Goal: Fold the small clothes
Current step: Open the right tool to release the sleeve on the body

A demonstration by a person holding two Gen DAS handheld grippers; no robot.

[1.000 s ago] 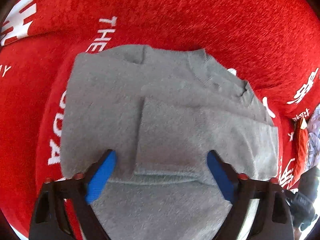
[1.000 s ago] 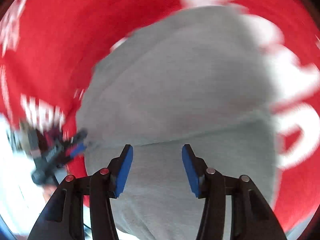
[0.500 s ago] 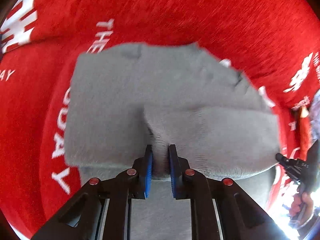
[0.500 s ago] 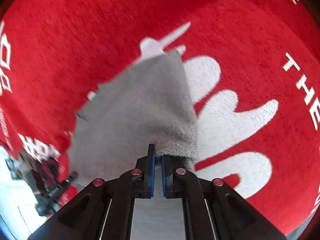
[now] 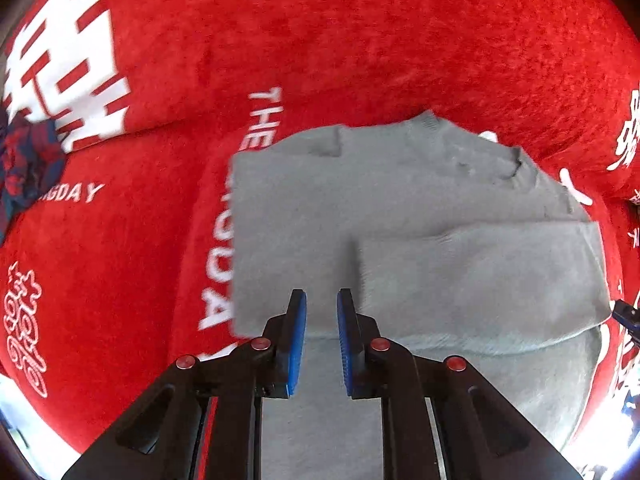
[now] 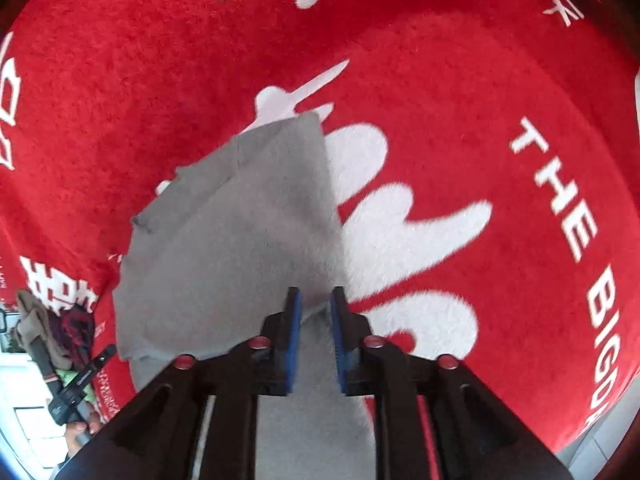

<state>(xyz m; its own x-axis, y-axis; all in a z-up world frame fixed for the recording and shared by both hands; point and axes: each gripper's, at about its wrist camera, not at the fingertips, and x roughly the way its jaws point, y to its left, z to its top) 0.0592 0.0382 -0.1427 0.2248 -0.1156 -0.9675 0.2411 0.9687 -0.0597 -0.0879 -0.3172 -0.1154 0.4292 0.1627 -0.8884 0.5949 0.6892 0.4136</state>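
Left wrist view
- left gripper [image 5: 322, 320] points steeply down at the grey sweater [image 5: 400, 200]
- jaws have just been closing; now only a narrow gap is left between the blue pads [image 5: 298, 340]
- grey knit fills that gap, so the pads are nipping a fold of the sweater at its near edge
- the fold runs as a ridge from the pads away toward the middle of the garment
- sweater is partly folded: one flap lies doubled across the right half, neckline at the far side

Right wrist view
- right gripper [image 6: 316, 316] is also angled down, over the sweater's other near corner
- jaws have just been opening a little; the gap is still narrow
- the sweater's edge passes between the pads, and the cloth rises toward them like a tent (reads as a pinch, though how hard the pads press is hard to judge)
- right of the pads the cloth ends and the cover shows

Setting
- sweater lies on a red plush cover [image 5: 360, 40] with white lettering and symbols
- the sweater is lifted at the two near points and flat farther out
- a heap of dark red and blue clothes [image 5: 24, 160] sits at the far left edge, well apart from the sweater
- in the right wrist view the left gripper shows low at the left, a hand [image 6: 80, 432] on its handle
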